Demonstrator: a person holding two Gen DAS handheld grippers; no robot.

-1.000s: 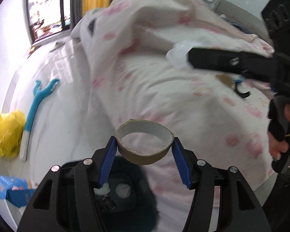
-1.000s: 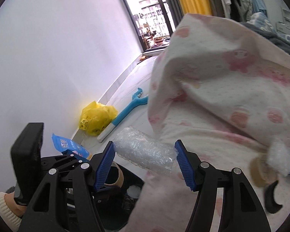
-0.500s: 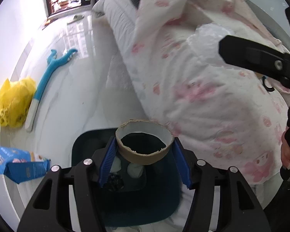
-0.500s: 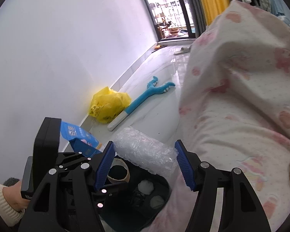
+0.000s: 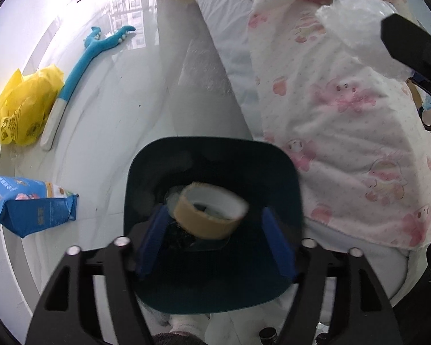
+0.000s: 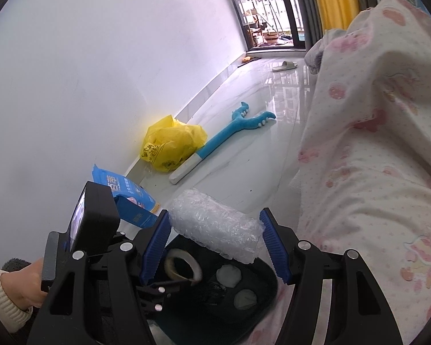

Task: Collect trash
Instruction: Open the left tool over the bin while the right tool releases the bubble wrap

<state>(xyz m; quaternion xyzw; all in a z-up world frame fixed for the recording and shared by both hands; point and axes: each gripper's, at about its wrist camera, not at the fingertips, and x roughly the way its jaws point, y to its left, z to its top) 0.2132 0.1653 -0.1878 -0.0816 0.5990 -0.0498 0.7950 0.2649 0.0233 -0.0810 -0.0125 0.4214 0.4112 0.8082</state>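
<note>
One dark bin on the floor, directly under the left gripper. Jaws opening, one cardboard tape roll loose and tilted between them over the bin mouth, clear of the right pad. Right gripper clamped on one bubble-wrap wad above the bin. One yellow bag, one blue packet, print unreadable.

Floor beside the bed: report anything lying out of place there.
Three things lie loose on the floor along the wall: a crumpled yellow plastic bag, a blue long-handled toy lying flat beside it, and a blue snack packet near the dark bin. A slipper lies alone by the window.
</note>
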